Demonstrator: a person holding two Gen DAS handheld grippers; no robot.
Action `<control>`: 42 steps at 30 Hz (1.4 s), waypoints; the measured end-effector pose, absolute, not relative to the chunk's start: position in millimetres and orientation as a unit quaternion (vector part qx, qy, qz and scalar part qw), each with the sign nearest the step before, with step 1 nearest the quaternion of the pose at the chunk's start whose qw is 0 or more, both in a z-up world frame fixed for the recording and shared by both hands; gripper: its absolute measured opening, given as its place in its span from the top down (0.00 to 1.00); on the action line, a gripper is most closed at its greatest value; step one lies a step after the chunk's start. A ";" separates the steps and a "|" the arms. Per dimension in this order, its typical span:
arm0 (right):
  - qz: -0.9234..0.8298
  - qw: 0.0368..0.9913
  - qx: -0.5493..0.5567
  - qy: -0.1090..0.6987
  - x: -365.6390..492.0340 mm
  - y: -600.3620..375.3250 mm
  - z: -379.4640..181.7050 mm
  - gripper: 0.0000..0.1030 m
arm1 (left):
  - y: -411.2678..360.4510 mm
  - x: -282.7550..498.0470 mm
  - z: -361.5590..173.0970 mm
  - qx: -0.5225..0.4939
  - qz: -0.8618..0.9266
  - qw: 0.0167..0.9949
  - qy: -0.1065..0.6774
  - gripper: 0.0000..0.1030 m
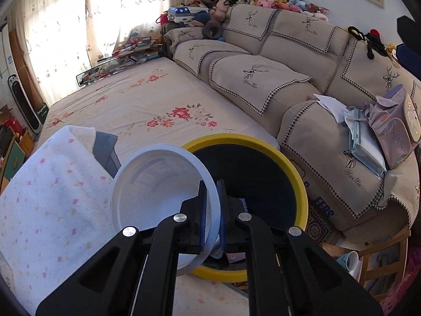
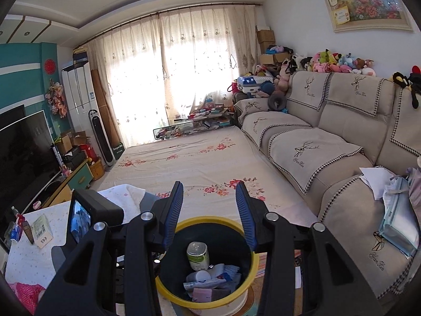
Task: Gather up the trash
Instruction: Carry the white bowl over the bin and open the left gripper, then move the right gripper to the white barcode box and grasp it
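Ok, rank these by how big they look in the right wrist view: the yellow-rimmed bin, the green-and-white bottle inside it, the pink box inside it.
1. Yellow-rimmed bin, clearly the largest.
2. Green-and-white bottle and pink box look about alike; the box is partly cut off by the rim, so I won't rank them.

- We see a white plastic cup [image 1: 158, 202], empty, tipped sideways over the bin's rim.
- We see a yellow-rimmed black trash bin [image 2: 168, 291] holding bottles and wrappers.
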State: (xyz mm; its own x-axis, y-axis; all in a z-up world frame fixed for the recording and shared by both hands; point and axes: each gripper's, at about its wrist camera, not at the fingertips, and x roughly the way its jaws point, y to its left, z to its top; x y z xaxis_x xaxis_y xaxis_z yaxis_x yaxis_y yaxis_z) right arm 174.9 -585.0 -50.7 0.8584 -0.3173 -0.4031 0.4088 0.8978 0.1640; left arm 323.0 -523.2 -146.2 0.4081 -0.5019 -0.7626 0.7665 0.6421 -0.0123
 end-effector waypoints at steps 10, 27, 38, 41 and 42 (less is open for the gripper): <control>-0.233 0.947 0.129 0.179 159.1 -610.2 -52.5 0.54 | -554.3 329.8 -185.2 0.161 -0.384 0.808 0.418 0.69; -0.117 0.963 0.120 0.212 212.2 -531.1 -56.7 0.52 | -292.6 312.8 -113.6 0.054 -0.277 0.898 0.338 0.29; 0.068 0.961 0.044 0.264 301.3 -370.4 -71.0 0.50 | -47.4 320.1 -133.6 0.018 -0.052 0.945 0.323 0.28; 0.140 0.949 0.014 0.283 323.3 -319.8 -85.0 0.47 | 3.7 325.0 -144.8 0.010 0.002 0.947 0.322 0.28; 0.160 0.943 0.003 0.292 331.5 -304.1 -90.9 0.47 | 17.0 326.9 -149.0 0.001 0.010 0.945 0.326 0.28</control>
State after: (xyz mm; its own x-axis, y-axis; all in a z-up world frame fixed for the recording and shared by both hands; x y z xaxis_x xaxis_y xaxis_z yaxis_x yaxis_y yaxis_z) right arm 331.5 -304.1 -90.9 0.7781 0.3035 -0.5499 -0.2996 0.9488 0.0998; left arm 326.9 17.0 -149.0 0.7876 0.0195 -0.6159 -0.0185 0.9998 0.0080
